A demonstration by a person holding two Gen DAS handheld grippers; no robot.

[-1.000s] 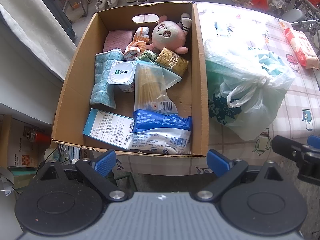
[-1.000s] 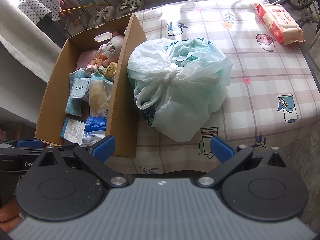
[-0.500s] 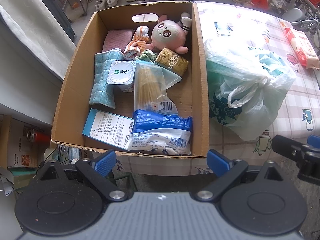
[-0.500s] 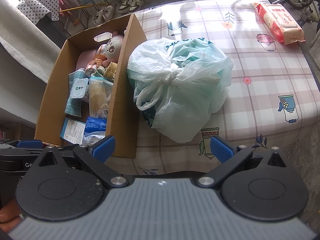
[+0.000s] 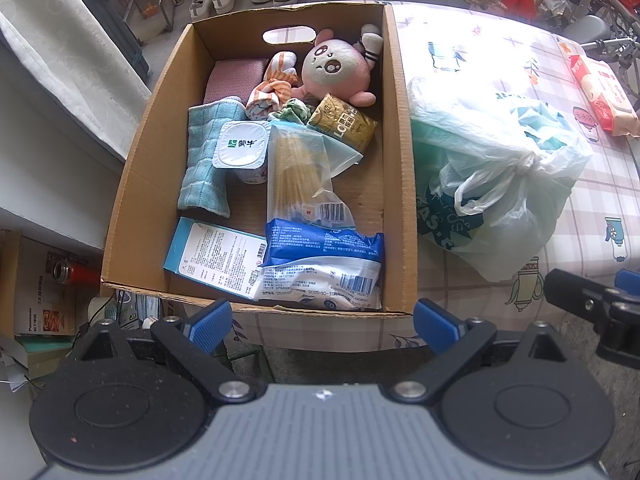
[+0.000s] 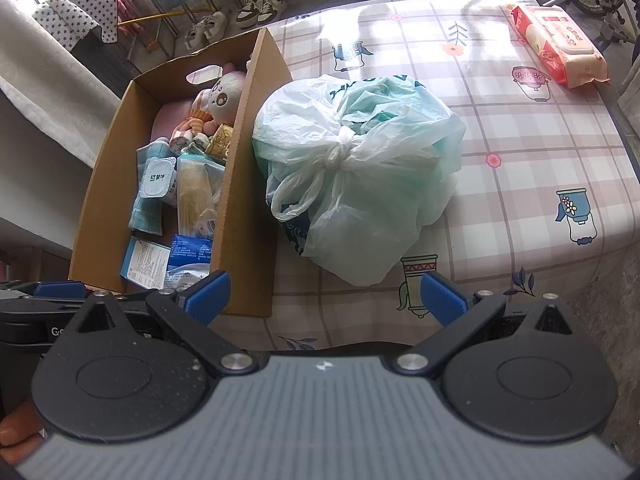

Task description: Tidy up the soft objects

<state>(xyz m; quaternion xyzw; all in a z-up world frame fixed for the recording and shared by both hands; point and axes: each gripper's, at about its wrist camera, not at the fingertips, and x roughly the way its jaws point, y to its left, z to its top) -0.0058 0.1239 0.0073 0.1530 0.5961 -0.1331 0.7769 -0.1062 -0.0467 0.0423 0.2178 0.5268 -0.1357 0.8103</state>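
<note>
You are holding the left hand-held gripper (image 5: 322, 322) and right hand-held gripper (image 6: 325, 294) spread wide and empty, low in frame; the pink plush toy (image 5: 338, 70) is lying in the cardboard box (image 5: 396, 152), upper centre.

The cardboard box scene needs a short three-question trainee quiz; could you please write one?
1. True or false: the pink round-headed plush toy lies inside the brown cardboard box.
2. Where is the knotted pale green plastic bag? A in the box; B on the checked tablecloth beside the box; C held by fingers.
3. Fill in: both the left gripper and right gripper are ____.

Key: 1 true; 2 B; 3 open, holding nothing.
</note>
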